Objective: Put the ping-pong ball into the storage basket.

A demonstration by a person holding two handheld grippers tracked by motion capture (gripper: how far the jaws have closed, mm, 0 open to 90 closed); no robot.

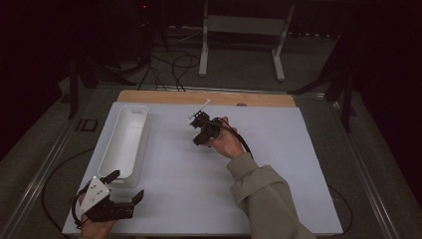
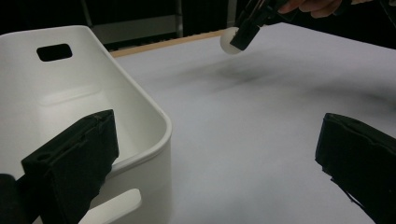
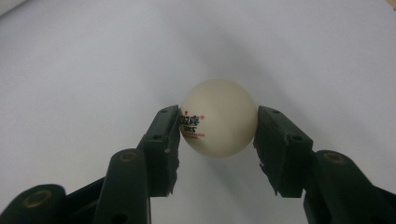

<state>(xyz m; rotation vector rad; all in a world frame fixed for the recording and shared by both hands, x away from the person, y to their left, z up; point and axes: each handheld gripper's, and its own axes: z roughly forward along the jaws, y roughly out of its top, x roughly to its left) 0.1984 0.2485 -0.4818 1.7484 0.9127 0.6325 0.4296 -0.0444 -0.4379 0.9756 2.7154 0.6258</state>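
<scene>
While the left gripper (image 1: 128, 186) rests wide open and empty beside the long white plastic bin (image 1: 124, 142), the right gripper (image 3: 218, 128) pinches a small white table-tennis ball (image 3: 218, 118) above the white tabletop (image 1: 278, 149).

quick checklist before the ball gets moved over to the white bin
1. Grip: right gripper shut on the white ping-pong ball, a pad on each side: ok.
2. Ball off the white table sheet: ok, by its shadow in the left gripper view.
3. Long white plastic bin upright, mouth open: ok.
4. Bin has room: ok, visible floor bare.
5. Left gripper open beside the bin's near end, out of the path: ok.
</scene>
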